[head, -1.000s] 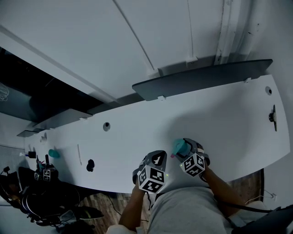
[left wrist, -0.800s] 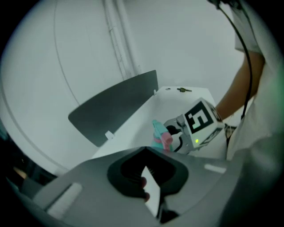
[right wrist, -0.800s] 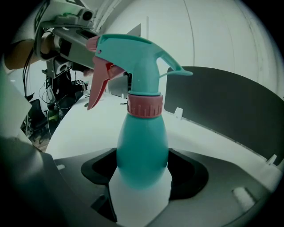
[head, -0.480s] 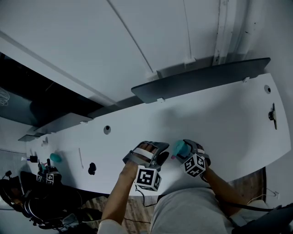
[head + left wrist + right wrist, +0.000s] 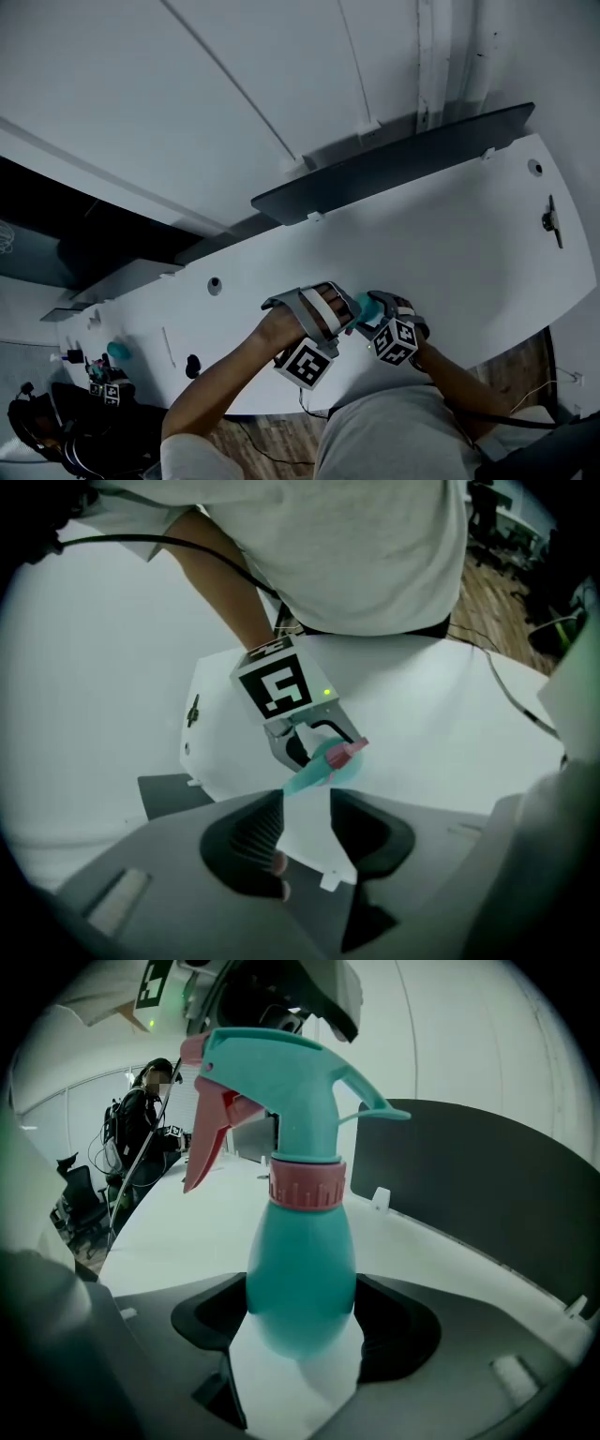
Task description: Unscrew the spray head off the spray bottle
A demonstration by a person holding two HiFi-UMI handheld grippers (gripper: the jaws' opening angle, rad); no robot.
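Note:
A teal spray bottle [image 5: 300,1269] with a pink collar [image 5: 307,1185] and a pink trigger [image 5: 208,1138] stands upright in my right gripper [image 5: 302,1290], which is shut on its body. Its teal spray head [image 5: 281,1072] sits on top, screwed on. In the head view the bottle [image 5: 368,305] is near the table's front edge, in the right gripper [image 5: 377,317]. My left gripper [image 5: 345,315] is just left of the bottle's head. Its jaws are opening with nothing between them. In the left gripper view [image 5: 307,803] the bottle [image 5: 319,769] lies beyond the fingertips.
The long white table [image 5: 450,234] has a dark partition panel [image 5: 394,159] along its far edge and a round hole [image 5: 215,284]. A small teal thing [image 5: 116,350] and a black object [image 5: 192,366] lie at the far left. A person [image 5: 141,1119] stands in the background.
My left gripper has lifted from the table's front edge and turned to the right, close to the bottle's head. The right gripper has kept the bottle in place.

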